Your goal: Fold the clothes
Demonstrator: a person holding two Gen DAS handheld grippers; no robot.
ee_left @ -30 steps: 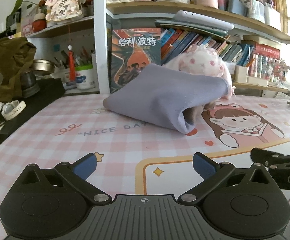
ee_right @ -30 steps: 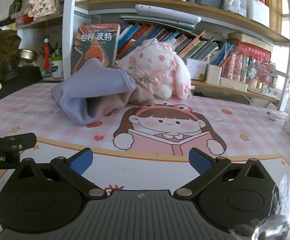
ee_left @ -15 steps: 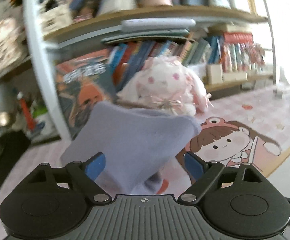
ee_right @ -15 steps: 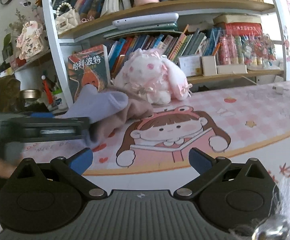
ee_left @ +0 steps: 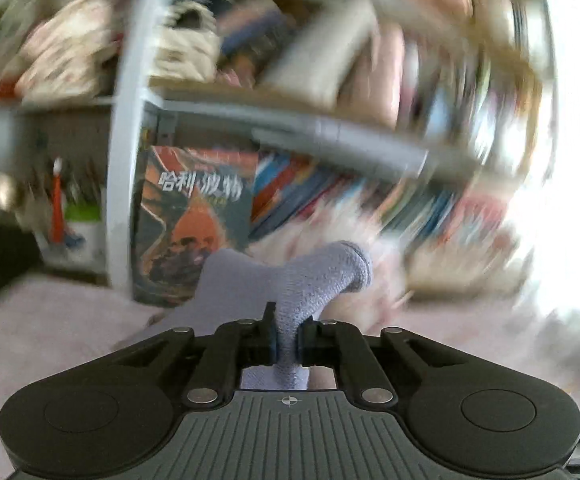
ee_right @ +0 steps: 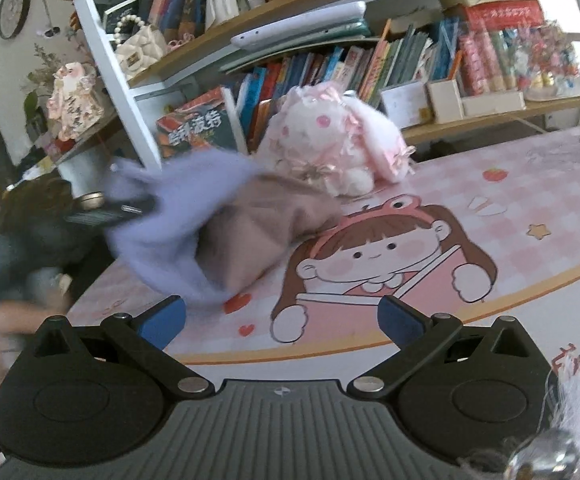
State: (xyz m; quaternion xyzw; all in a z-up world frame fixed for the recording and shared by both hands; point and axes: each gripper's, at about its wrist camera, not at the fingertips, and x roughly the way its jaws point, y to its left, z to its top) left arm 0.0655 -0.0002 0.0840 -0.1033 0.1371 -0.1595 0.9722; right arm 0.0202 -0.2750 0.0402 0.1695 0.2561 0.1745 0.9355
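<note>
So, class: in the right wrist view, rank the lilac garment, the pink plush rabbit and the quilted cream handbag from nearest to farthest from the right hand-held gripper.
1. Lilac fleece garment, front left on the mat.
2. Pink plush rabbit, behind it, centre.
3. Quilted cream handbag, upper shelf, left.

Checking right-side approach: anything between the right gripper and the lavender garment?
Nothing visible. The right gripper is open, with only bare desk mat before the lavender garment. The left gripper already pinches it.

Left wrist view: pressed close to the lilac cloth (ee_left: 286, 280), facing the bookshelf (ee_left: 130, 160), heavily blurred. Right wrist view: low over the worktop (ee_right: 529, 208), farther back, cloth at 10 o'clock. Both share cloth, shelf and the orange-covered book (ee_right: 196, 130).
</note>
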